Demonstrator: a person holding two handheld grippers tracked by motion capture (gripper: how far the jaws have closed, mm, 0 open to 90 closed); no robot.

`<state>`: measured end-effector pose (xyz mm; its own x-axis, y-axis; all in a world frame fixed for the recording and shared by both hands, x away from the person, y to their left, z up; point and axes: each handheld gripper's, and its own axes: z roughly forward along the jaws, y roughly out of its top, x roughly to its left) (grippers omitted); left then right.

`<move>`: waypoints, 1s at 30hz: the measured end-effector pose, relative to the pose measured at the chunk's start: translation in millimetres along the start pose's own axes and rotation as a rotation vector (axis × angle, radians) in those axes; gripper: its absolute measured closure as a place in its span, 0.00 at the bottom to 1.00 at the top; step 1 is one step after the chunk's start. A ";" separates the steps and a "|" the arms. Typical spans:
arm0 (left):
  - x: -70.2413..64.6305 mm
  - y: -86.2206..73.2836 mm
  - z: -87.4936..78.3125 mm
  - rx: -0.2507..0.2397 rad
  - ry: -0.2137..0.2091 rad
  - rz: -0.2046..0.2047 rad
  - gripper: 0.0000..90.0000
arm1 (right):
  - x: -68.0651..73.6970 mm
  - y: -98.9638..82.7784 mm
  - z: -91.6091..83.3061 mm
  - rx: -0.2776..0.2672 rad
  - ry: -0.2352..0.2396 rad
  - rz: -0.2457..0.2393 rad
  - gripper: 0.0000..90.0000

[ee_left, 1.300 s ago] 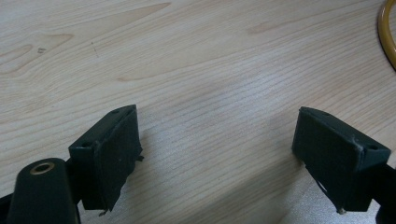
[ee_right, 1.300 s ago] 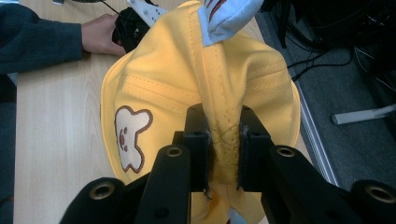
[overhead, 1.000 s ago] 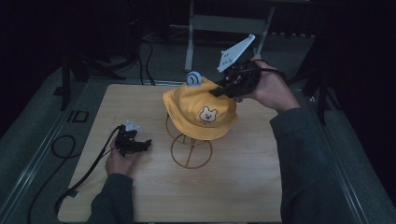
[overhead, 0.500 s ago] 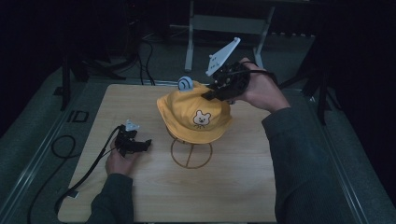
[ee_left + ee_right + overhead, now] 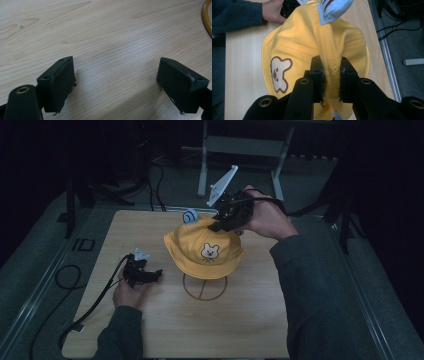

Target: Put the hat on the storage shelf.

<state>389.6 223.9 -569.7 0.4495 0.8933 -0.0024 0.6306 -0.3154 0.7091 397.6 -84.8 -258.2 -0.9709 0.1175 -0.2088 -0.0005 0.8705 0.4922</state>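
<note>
A yellow hat (image 5: 205, 251) with a bear patch and a small blue ear (image 5: 190, 215) sits over a wire stand, whose ring base (image 5: 205, 287) lies on the wooden table (image 5: 240, 320). My right gripper (image 5: 220, 224) is shut on a pinched fold at the top of the yellow hat (image 5: 332, 72), which bulges between its pads (image 5: 318, 75). My left gripper (image 5: 150, 275) rests on the table to the left of the stand. In the left gripper view its jaws stand wide open over bare wood (image 5: 115, 72), the left gripper (image 5: 116, 82) holding nothing.
A curve of the stand's ring (image 5: 207, 17) shows at the top right of the left gripper view. A black cable (image 5: 95, 305) trails from the left gripper across the table's left edge. Behind the table stands a white metal frame (image 5: 240, 150) on dark floor.
The right hand has carried the hat leftward and slightly down over the stand, its grip still on the crown. The left hand has stayed put.
</note>
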 end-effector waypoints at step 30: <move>-0.3 -0.2 0.1 -0.002 -0.001 0.001 0.17 | 7.4 8.5 22.9 0.041 -0.040 0.042 0.24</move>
<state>389.4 223.6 -569.9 0.4507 0.8927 -0.0019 0.6286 -0.3159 0.7107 396.0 -65.6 -274.9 -0.9594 0.1726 -0.2230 0.0504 0.8830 0.4666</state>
